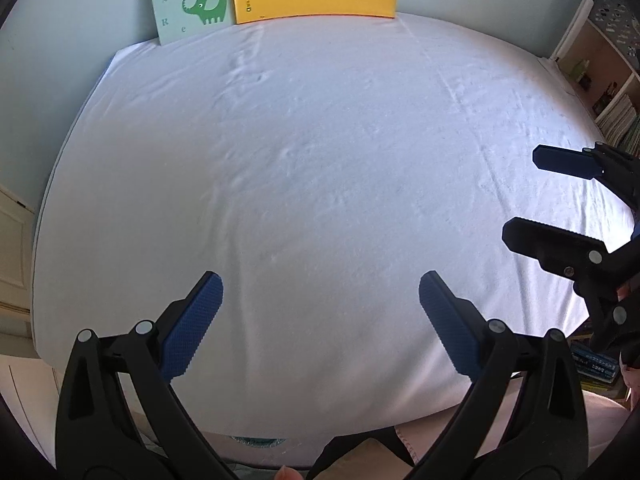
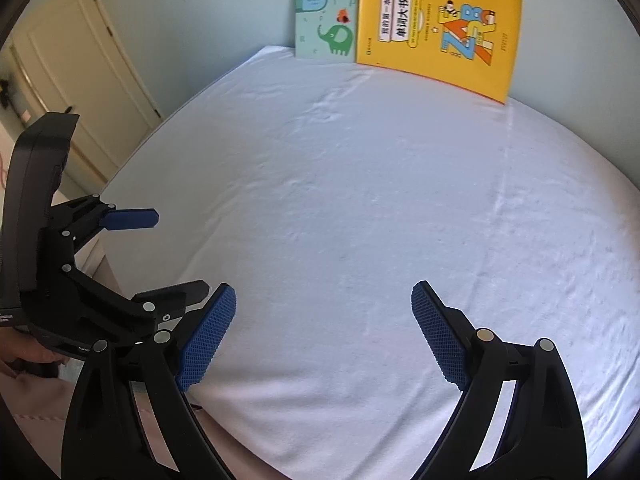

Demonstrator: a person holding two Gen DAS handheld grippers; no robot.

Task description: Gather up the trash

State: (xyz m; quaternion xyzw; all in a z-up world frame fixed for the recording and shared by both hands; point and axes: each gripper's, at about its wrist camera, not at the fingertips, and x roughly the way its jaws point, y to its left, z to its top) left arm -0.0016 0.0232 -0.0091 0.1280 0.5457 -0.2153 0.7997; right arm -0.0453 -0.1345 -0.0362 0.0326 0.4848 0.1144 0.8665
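The left gripper (image 1: 320, 308) hangs over the near edge of the white cloth (image 1: 320, 160) with its jaws spread wide and nothing between them. The right gripper (image 2: 324, 320) is held the same way, wide apart and empty, just to the right of the left one; each shows at the side of the other's view.

Beyond both grippers the cloth runs smooth and bare, apart from a few shallow creases, to the far wall. No trash shows on it in either view, so the task's thing cannot be placed from these pictures; it may lie outside the frames or may already be gone.

The step in hand looks like a search or a rest. To do it well, the person would best sweep both cameras slowly along the cloth's edges and the floor beside them before committing to a reach, jaws left wide for whatever turns up.

Counted: two grippers, one cloth, and two books against the far wall, a green book (image 2: 326, 20) on the left and a yellow book (image 2: 436, 32) on the right, touching side by side. A door (image 2: 80, 60) stands at the far left, shelves (image 1: 604, 88) at the right.
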